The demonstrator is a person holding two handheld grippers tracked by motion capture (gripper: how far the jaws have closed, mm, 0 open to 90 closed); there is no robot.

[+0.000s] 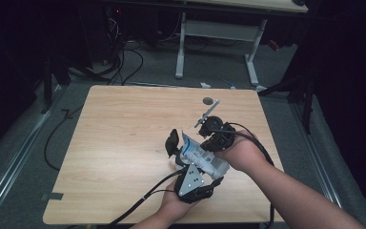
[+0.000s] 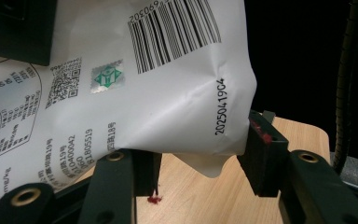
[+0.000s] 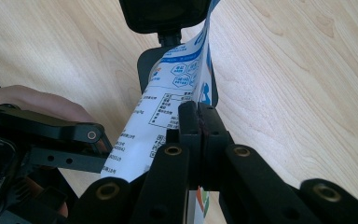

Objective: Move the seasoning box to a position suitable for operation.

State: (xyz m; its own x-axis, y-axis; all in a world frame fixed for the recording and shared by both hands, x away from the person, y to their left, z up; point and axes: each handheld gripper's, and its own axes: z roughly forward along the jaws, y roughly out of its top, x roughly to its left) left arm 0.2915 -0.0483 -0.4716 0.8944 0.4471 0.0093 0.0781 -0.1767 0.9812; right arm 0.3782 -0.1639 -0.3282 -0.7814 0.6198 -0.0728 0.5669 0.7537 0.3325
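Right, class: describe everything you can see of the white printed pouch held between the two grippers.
The pouch is a soft, creased white plastic packet with blue graphics, a barcode, a QR code, a green seal and a printed date code. It is held above the wooden table. The left gripper clamps its bulging body between both jaws; the right gripper is shut tight on a thin flat edge.

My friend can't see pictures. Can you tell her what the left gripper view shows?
A white printed pouch with a barcode, a QR code and a green seal sits between the left gripper's two black jaws, which press its lower part from both sides. Below it is the light wooden table, with darkness behind.
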